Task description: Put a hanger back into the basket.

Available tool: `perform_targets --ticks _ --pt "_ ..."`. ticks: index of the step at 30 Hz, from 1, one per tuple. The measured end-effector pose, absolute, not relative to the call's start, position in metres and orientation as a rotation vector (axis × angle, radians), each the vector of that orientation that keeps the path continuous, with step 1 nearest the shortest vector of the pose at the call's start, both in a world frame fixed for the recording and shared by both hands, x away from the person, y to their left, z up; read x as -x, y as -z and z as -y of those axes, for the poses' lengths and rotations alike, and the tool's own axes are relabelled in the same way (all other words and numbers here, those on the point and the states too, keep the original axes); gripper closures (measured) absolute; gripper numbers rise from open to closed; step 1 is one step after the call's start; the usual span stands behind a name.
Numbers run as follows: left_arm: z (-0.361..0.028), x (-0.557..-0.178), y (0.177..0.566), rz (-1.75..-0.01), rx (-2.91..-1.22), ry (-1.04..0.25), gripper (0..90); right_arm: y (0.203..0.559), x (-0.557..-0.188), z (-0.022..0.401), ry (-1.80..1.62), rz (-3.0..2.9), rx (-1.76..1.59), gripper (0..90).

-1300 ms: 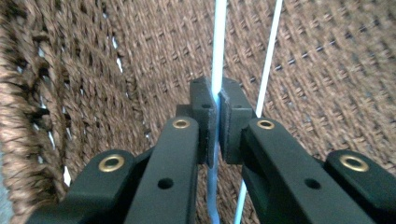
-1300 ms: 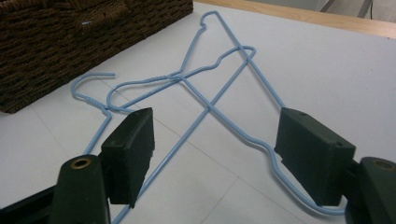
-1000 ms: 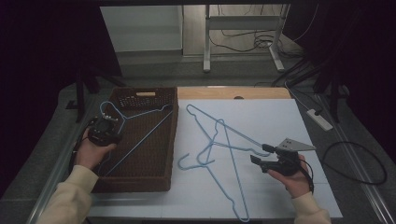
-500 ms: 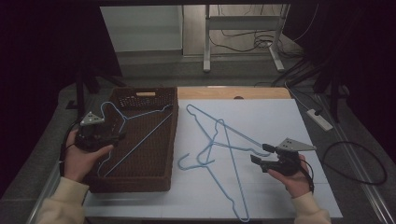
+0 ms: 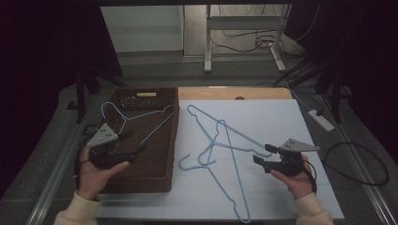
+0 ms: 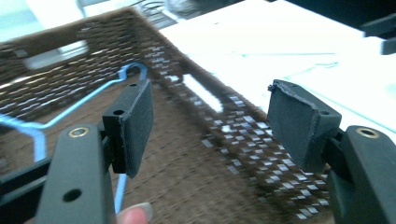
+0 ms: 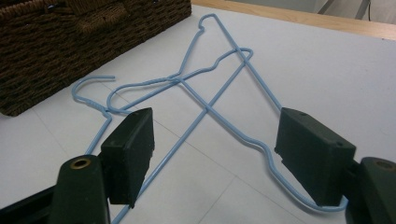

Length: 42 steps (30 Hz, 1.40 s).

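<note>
A brown wicker basket [image 5: 155,159] stands at the table's left with one light-blue wire hanger [image 5: 136,115] lying in it. My left gripper [image 5: 134,141] hovers over the basket's near left part. Its jaws have just been opening and stand open with nothing between them. In the left gripper view the left gripper [image 6: 210,121] faces the basket's wall [image 6: 224,126], with the hanger [image 6: 93,93] behind one pad. Two more blue hangers [image 5: 220,145] lie crossed on the white table top [image 5: 281,122]. My right gripper [image 5: 263,154] is open just right of them, and in its own view the right gripper [image 7: 215,154] straddles hanger wire [image 7: 205,109] without touching it.
A wooden strip [image 5: 234,93] runs along the table's far edge. A power strip [image 5: 321,119] and a looped black cable [image 5: 361,164] lie off the table's right side. Metal table legs [image 5: 206,42] stand beyond.
My left gripper has drawn back toward the person and lifted, and its jaws stand wider apart than before. The hanger stays in the basket. The right gripper has not moved.
</note>
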<state>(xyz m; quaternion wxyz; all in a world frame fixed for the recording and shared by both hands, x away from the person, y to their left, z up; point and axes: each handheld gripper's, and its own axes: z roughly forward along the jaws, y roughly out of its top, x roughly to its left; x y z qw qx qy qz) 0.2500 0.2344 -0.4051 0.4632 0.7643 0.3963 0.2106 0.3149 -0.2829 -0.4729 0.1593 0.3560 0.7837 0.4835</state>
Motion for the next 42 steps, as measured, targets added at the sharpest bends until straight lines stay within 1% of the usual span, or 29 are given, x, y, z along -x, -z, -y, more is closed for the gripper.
perform_targets --ticks 9,22,28,42 --pt "-0.210 -0.242 0.414 -0.901 -1.879 -0.472 32.1 0.473 -0.314 0.284 -1.365 -2.245 -1.005 28.3" --pt "-0.195 -0.234 0.430 -0.874 -1.889 -0.434 31.9 0.473 -0.314 0.285 -1.353 -2.250 -0.999 28.2" --pt "-0.194 -0.234 0.432 -0.868 -1.893 -0.437 31.8 0.473 -0.314 0.284 -1.349 -2.250 -0.997 28.2" --pt "-0.204 -0.232 0.432 -0.883 -1.872 -0.465 31.8 0.472 -0.313 0.283 -1.332 -2.277 -0.977 29.1"
